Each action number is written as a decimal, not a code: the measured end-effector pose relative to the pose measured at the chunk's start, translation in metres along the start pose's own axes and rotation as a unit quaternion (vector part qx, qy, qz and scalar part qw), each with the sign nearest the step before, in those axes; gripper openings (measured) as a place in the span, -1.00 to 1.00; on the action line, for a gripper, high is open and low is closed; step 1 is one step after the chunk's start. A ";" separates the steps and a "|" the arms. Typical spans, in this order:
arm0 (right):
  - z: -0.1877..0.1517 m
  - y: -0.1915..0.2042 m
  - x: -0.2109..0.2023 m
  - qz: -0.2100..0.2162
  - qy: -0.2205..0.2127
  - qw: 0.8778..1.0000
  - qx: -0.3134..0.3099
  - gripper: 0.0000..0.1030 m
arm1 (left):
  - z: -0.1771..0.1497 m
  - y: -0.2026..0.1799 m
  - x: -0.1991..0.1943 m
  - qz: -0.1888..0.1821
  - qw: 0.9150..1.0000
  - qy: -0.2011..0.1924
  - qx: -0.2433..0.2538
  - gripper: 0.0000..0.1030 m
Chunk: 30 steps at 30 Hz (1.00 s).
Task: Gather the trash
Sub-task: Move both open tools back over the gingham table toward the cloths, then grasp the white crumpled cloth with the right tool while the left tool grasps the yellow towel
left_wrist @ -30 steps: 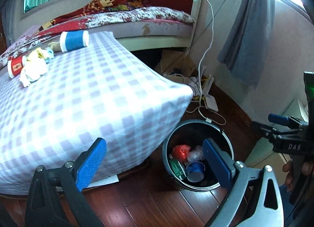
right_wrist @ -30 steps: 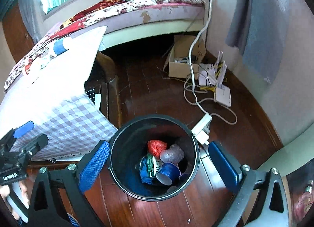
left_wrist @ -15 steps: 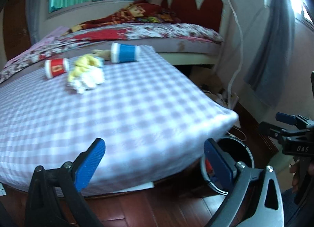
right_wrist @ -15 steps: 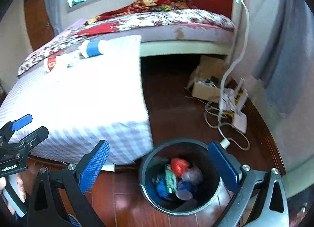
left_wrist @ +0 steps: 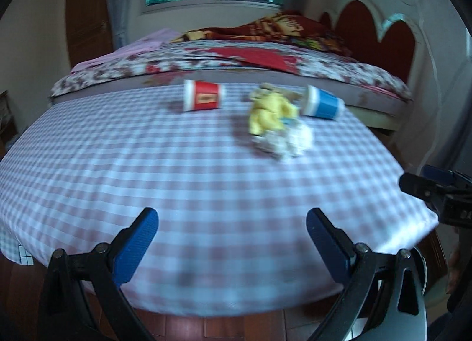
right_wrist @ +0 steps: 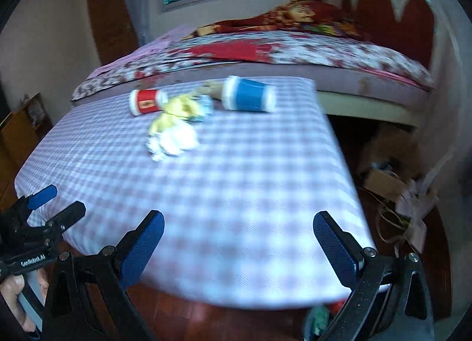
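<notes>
On the checked tablecloth [left_wrist: 177,181] at the far side lie a red paper cup [left_wrist: 204,99], a blue paper cup [left_wrist: 323,103], a yellow crumpled wrapper [left_wrist: 270,112] and a white crumpled paper [left_wrist: 284,138]. The right wrist view shows the same red cup [right_wrist: 146,102], blue cup [right_wrist: 249,98], yellow wrapper [right_wrist: 174,113] and white paper [right_wrist: 172,141]. My left gripper [left_wrist: 231,240] is open and empty over the near table edge. My right gripper [right_wrist: 239,246] is open and empty, to the right of the left one. The bin's rim [left_wrist: 420,267] shows low at the right, mostly hidden.
A bed with a floral cover [left_wrist: 265,66] and red headboard [left_wrist: 377,28] stands behind the table. A cardboard box [right_wrist: 383,181] and cables [right_wrist: 413,208] lie on the wooden floor at the right. Some bin contents [right_wrist: 320,319] show under the table edge.
Both grippers have swung up and left, away from the bin on the floor, and now face the table top with the trash. Both stayed open and empty.
</notes>
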State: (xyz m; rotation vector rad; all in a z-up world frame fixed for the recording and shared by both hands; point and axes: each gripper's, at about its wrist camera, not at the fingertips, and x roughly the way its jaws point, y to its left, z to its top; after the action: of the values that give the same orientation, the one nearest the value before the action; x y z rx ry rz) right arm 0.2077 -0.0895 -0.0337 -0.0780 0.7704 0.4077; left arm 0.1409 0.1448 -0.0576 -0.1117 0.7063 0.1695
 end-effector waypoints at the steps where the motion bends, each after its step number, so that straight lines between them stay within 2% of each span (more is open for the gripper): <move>1: 0.007 0.010 0.011 0.006 0.002 1.000 -0.006 0.98 | 0.002 0.007 0.004 0.004 1.000 0.000 -0.004 0.95; 4: 0.026 0.038 0.041 0.023 0.007 1.000 -0.020 0.98 | 0.009 0.025 0.014 0.010 1.000 0.001 -0.015 0.95; 10: 0.059 0.078 0.100 0.029 0.022 0.999 -0.038 0.98 | 0.020 0.049 0.043 0.016 0.999 0.012 -0.028 0.95; 16: 0.074 0.092 0.147 0.025 0.051 0.997 -0.053 0.96 | 0.031 0.051 0.063 0.015 0.999 0.024 -0.025 0.95; 19: 0.078 0.086 0.162 0.030 0.062 0.996 -0.049 0.61 | 0.040 0.040 0.072 0.005 1.000 0.024 -0.018 0.95; 20: 0.078 0.083 0.165 0.038 0.065 0.996 -0.049 0.31 | 0.042 0.035 0.074 0.001 1.000 0.023 -0.014 0.95; 21: 0.078 0.080 0.166 0.047 0.069 0.995 -0.051 0.21 | 0.045 0.030 0.076 -0.002 1.000 0.022 -0.010 0.95; 23: 0.077 0.072 0.163 0.051 0.067 0.995 -0.060 0.11 | 0.051 0.019 0.079 -0.012 1.000 0.020 -0.005 0.94; 26: 0.073 0.053 0.149 0.035 0.053 0.996 -0.067 0.11 | 0.060 -0.002 0.087 -0.025 0.999 0.019 0.007 0.94; 30: 0.076 0.015 0.139 0.004 0.035 0.999 -0.038 0.11 | 0.075 -0.031 0.103 -0.035 0.999 0.017 0.028 0.91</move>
State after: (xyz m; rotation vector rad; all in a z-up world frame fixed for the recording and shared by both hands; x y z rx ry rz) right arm 0.3412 -0.0137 -0.0738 -0.1623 0.8249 0.4433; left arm 0.2719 0.1387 -0.0670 -0.0865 0.7392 0.0808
